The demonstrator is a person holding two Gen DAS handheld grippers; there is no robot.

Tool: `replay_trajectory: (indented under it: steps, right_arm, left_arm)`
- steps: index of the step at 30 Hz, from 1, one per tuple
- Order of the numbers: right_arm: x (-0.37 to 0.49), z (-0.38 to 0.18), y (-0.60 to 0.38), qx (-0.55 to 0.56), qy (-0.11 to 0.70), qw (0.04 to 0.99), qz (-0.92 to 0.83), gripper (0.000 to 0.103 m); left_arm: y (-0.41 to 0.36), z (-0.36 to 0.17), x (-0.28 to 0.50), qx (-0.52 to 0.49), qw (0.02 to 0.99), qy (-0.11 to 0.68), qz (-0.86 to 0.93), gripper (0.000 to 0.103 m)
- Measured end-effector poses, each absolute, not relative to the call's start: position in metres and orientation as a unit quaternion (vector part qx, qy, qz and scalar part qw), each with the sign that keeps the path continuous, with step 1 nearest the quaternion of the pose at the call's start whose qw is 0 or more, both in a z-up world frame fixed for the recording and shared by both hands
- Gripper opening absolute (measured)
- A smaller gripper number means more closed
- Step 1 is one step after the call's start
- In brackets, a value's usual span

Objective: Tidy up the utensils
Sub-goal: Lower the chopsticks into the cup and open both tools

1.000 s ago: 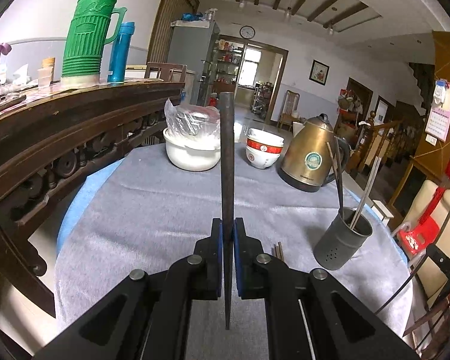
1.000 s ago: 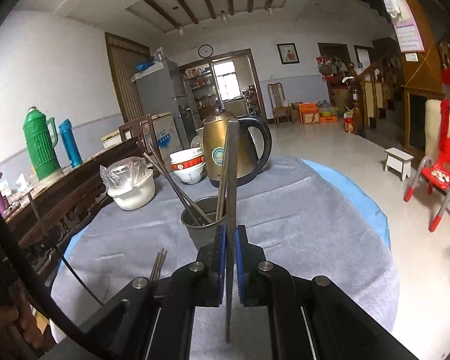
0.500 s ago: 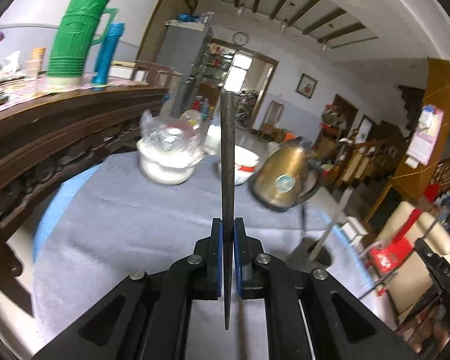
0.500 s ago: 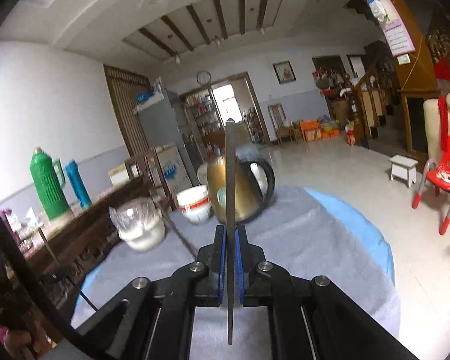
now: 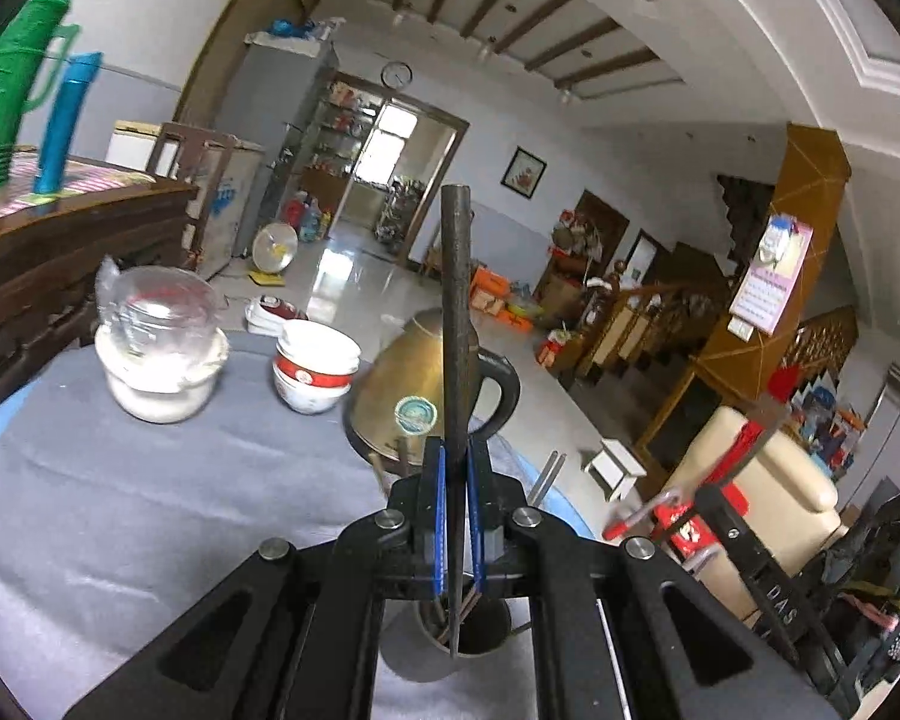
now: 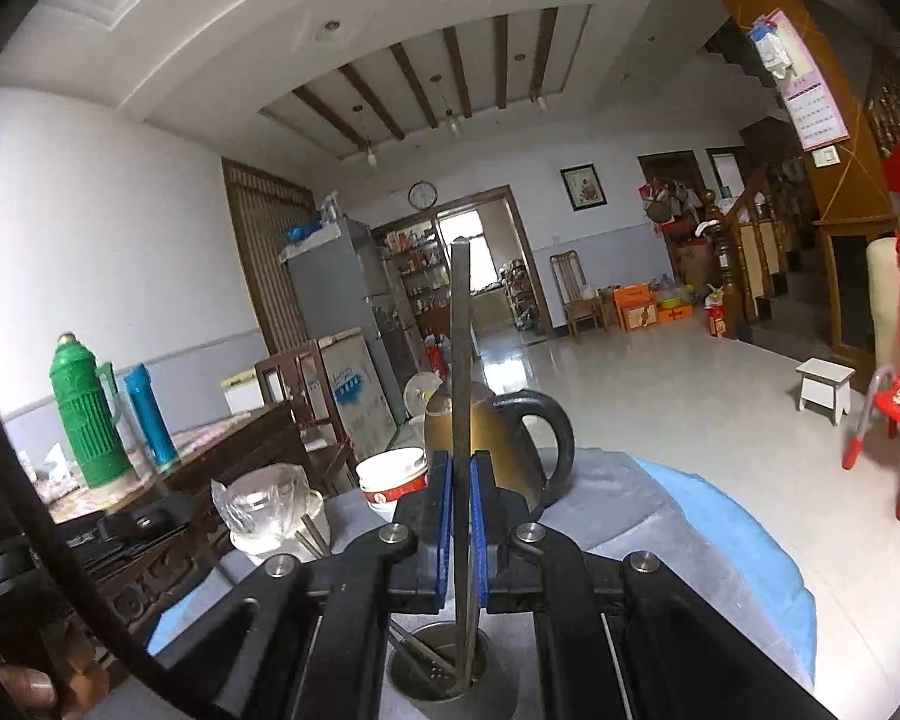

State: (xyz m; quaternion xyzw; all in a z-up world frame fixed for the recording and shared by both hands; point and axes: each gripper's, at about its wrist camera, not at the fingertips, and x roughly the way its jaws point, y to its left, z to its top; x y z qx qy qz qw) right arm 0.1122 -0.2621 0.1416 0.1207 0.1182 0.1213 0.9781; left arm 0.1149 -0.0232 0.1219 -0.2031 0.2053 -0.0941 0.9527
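1. Chopsticks are the held things: the left gripper (image 5: 456, 474) has its fingers clamped tight on one dark chopstick (image 5: 457, 300), which stands upright with its lower tip just over the mouth of the grey utensil holder (image 5: 450, 651).
2. The right gripper (image 6: 461, 480) likewise has its fingers pinched on a second chopstick (image 6: 462, 360), whose lower end reaches into that holder (image 6: 450, 690), where other utensils already lean.
3. The holder stands on the counter (image 5: 120, 510), which wears a grey cloth.
4. Farther back on the counter stand a brass kettle (image 5: 396, 384), stacked red-and-white bowls (image 5: 315, 372) and a white bowl topped with a clear bag (image 5: 159, 354).
5. Beyond, on a dark wooden sideboard (image 6: 240, 450), stand a green thermos (image 6: 87, 420) and a blue flask (image 6: 150, 414).
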Motion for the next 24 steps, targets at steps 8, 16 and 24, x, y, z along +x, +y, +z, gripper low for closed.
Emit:
replay_trajectory:
  steps: [8,16,24]
  right_arm:
    - [0.149,0.111,-0.255,0.104,0.166,0.972,0.132,0.007]
    - [0.166,0.083,-0.249,0.091,0.230,0.958,0.144,0.007]
    - [0.172,0.082,-0.250,0.083,0.266,0.953,0.123,0.014]
  left_arm:
    - [-0.050,0.101,0.147,-0.158,0.953,0.236,-0.101,0.007]
    - [-0.060,0.074,0.161,-0.129,0.940,0.293,-0.114,0.007]
    - [-0.043,0.087,0.143,-0.137,0.942,0.292,-0.097,0.051]
